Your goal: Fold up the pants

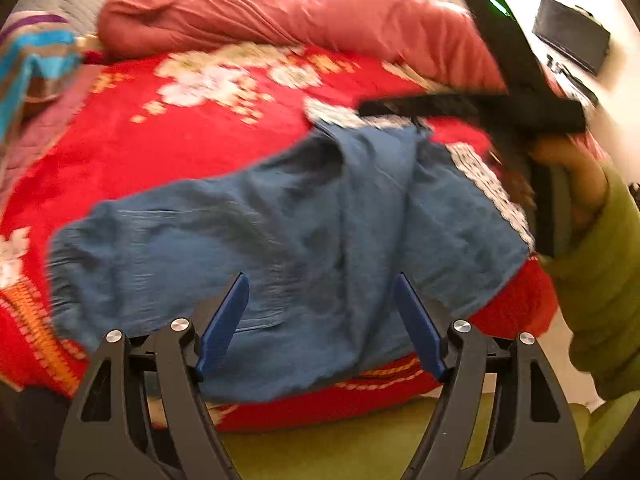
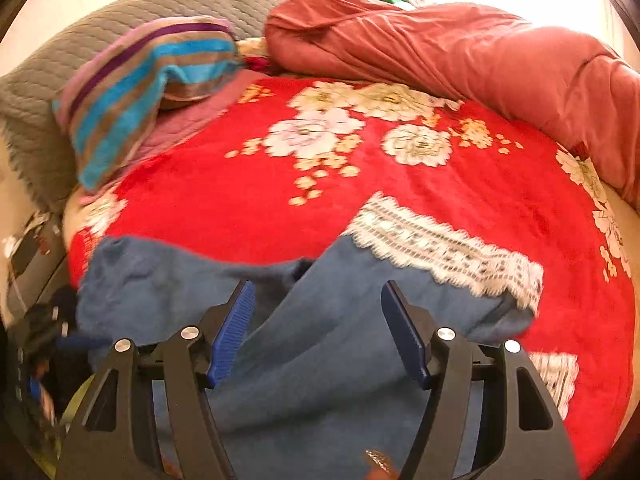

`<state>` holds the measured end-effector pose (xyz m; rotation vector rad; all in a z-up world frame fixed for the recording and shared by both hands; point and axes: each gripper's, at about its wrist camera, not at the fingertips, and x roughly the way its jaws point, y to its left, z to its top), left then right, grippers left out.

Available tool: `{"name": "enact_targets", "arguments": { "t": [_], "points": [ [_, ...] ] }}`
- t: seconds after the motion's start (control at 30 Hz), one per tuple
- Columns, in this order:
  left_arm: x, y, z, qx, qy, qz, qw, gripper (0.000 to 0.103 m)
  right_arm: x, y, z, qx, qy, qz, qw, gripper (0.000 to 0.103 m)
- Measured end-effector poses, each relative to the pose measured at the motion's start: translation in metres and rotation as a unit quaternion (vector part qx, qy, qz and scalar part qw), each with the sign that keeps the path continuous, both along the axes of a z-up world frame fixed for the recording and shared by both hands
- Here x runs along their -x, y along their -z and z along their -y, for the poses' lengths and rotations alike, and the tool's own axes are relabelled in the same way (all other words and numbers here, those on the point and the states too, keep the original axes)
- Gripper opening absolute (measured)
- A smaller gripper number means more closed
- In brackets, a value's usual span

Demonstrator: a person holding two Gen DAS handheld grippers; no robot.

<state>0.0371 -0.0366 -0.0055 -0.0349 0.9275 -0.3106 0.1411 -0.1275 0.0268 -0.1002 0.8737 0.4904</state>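
Spread across the bed is a red plush blanket with white flower prints (image 2: 400, 208), and on its near edge lie the blue, soft cotton pants with white lace trim at the cuffs (image 1: 304, 208). They look folded over at least once, one lace-edged leg end (image 2: 444, 248) lying on top of the blue cloth, though motion blur makes the layers hard to count. Wrinkles and uneven edges remain, so further folding and a smoothing seem left to do. Over the pants hangs the left gripper (image 1: 320, 320), jaws wide with nothing pinched between them; the right gripper (image 2: 318, 328) likewise stands wide and empty above the fabric. Farther back sit a rumpled salmon-pink quilt (image 2: 460, 60), a striped blue and purple towel (image 2: 132, 92) and a grey quilted pillow (image 2: 120, 12).
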Motion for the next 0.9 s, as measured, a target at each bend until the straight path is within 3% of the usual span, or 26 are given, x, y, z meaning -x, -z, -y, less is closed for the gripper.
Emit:
{"name": "enact_targets", "arguments": {
  "t": [0.23, 0.37, 0.43, 0.5, 0.53, 0.6, 0.63, 0.67, 0.8, 0.9],
  "points": [
    [-0.043, 0.022, 0.029, 0.015, 0.035, -0.038, 0.9985, 0.067, -0.069, 0.025, -0.016, 0.026, 0.023, -0.04, 0.999, 0.065],
    [-0.055, 0.035, 0.035, 0.027, 0.03, -0.051, 0.9979, 0.067, -0.097, 0.042, -0.028, 0.051, 0.035, -0.055, 0.997, 0.065],
    [-0.054, 0.039, 0.035, 0.029, 0.026, -0.048, 0.9981, 0.045, -0.108, 0.05, -0.034, 0.067, 0.041, -0.059, 0.995, 0.065],
    [-0.05, 0.039, 0.034, 0.025, 0.026, -0.04, 0.9985, 0.036, -0.117, 0.059, -0.038, 0.087, 0.052, -0.06, 0.993, 0.064],
    [-0.049, 0.04, 0.032, 0.028, 0.024, -0.039, 0.9986, 0.03, -0.121, 0.064, -0.039, 0.096, 0.056, -0.059, 0.992, 0.062],
    [-0.047, 0.041, 0.028, 0.035, 0.025, -0.039, 0.9983, 0.029, -0.126, 0.068, -0.037, 0.102, 0.057, -0.057, 0.992, 0.031],
    [-0.046, 0.041, 0.027, 0.037, 0.026, -0.039, 0.9982, 0.028, -0.128, 0.069, -0.034, 0.094, 0.056, -0.055, 0.992, 0.026],
    [-0.045, 0.041, 0.026, 0.04, 0.025, -0.039, 0.9981, 0.028, -0.129, 0.067, -0.03, 0.085, 0.058, -0.055, 0.993, 0.013],
    [-0.044, 0.04, 0.026, 0.04, 0.028, -0.034, 0.9982, 0.028, -0.117, 0.045, -0.007, 0.045, 0.071, -0.032, 0.996, 0.009],
    [-0.044, 0.039, 0.025, 0.044, 0.027, -0.033, 0.9981, 0.034, -0.098, 0.022, 0.019, 0.017, 0.087, -0.01, 0.996, 0.009]
  ]
}}
